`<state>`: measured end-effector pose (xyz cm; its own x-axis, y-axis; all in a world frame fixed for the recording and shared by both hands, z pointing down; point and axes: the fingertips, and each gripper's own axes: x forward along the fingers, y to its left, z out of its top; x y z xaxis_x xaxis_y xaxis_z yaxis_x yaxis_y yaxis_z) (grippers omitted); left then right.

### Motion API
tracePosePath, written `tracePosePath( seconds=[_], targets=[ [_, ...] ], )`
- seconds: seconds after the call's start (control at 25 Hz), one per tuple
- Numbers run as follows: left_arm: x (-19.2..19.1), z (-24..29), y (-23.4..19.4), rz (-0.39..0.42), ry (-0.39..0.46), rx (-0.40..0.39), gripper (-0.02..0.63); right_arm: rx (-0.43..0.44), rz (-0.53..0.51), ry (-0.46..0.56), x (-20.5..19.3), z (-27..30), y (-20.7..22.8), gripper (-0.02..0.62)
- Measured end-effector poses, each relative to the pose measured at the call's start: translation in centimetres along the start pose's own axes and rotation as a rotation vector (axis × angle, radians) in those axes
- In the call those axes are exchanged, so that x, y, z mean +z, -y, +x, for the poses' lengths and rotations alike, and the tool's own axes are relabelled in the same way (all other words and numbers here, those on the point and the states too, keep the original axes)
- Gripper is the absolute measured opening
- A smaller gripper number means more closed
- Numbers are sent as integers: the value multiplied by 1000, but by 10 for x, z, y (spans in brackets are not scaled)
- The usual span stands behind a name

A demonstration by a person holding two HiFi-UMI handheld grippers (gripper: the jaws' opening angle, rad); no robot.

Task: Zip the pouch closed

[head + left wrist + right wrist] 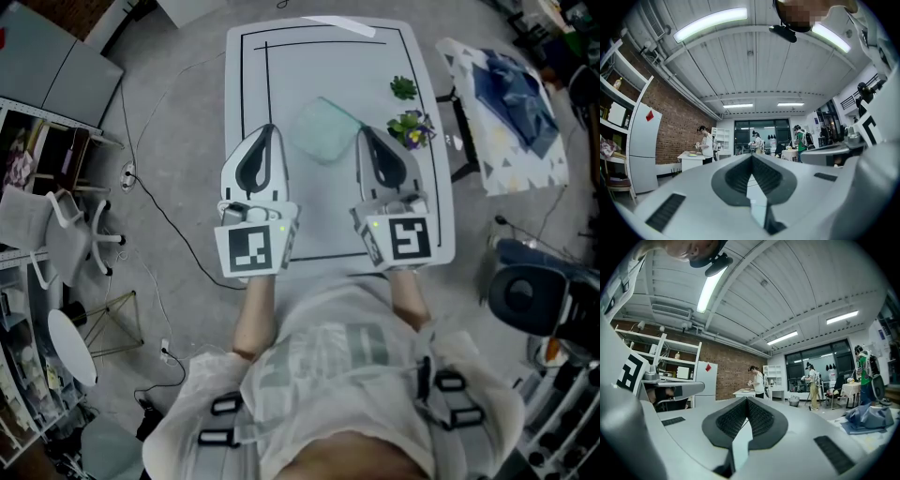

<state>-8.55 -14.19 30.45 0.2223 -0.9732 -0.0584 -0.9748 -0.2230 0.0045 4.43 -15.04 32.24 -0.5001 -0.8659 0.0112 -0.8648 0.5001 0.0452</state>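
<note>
Pouch (323, 131) lies flat near the middle of the surface (309, 75), somewhat toward its far edge, with nothing touching it. You hold the left gripper (270, 129) and right gripper (361, 131) level above the near half; in the head view their tips show on either side of the pouch. The left fingers (736, 176) are pressed together on nothing, and so are the right fingers (733, 420). A green plant (404, 88) and a purple-flowered plant (411, 127) stand by the right edge. You cannot tell whether the zip is done up.
</note>
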Motion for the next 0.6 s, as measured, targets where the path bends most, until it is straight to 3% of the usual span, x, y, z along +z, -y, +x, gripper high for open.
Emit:
tracePosePath(
  seconds=[0.6],
  targets=[
    [3,-5,-8,5,0,17,6,-27,-9,-7,-2,-2,9,8]
  ],
)
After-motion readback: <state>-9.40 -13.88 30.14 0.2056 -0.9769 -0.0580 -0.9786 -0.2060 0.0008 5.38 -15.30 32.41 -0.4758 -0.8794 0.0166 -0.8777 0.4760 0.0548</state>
